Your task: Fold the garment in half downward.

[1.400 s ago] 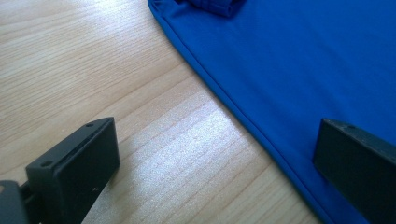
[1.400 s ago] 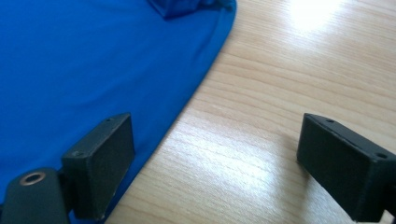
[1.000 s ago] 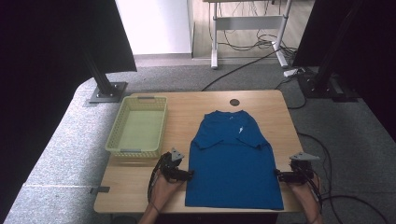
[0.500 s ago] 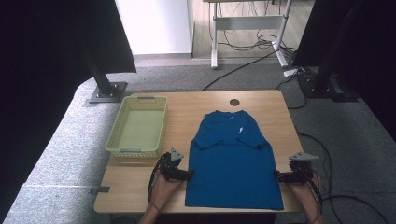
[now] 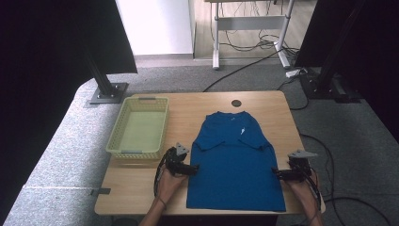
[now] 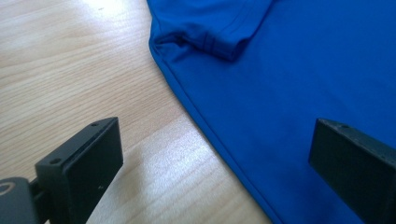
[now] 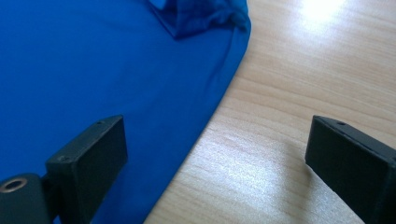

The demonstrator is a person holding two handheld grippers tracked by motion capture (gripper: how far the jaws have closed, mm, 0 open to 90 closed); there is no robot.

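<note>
At the table's near edge, a hand is seen at each side of the shirt point(image 5: 235, 165). The left gripper point(image 5: 190, 168) is held at the shirt's left side seam, just below the folded-in sleeve point(image 6: 210, 39); its jaws are spread wide, one over bare table point(image 6: 70, 84), the other over blue cloth, with the hem line running between them. The right gripper point(image 5: 277, 174) is placed likewise at the right side seam, jaws spread and straddling the edge, nothing pinched.

The shirt is laid flat down the table's middle, hem at the near edge, collar toward the far edge, both sleeves tucked inward. It is judged that a side fold is being set up — both edges to be taken at matching height.

For a clean grasp, the lower jaw should be slid under the seam along the wood, not pushed into it, so that the cloth is not bunched. A single layer's edge should be caught well in, and both sides closed together, to keep the fold line straight.

Farther off, a basket point(image 5: 117, 141) is set at the left edge, apart from the shirt — nothing is seen in it.
</note>
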